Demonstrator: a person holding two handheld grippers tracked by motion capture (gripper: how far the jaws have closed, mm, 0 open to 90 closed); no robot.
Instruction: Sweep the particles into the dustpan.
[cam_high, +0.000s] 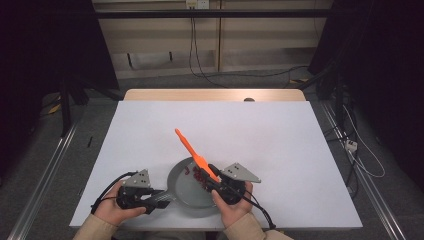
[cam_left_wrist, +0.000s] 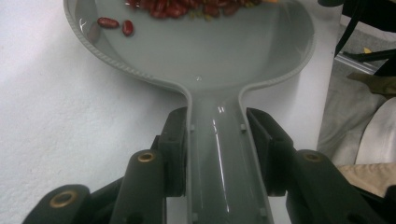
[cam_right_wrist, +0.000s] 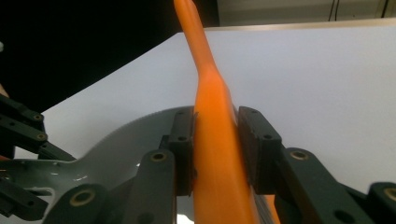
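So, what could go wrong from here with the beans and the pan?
1. The beans lie close to the pan rim, so a hard push from the orange spatula might send some onto the table.
2. The left hand-held gripper clamps only the narrow handle; the pan could twist.
3. The spatula may slip in the right hand-held gripper.
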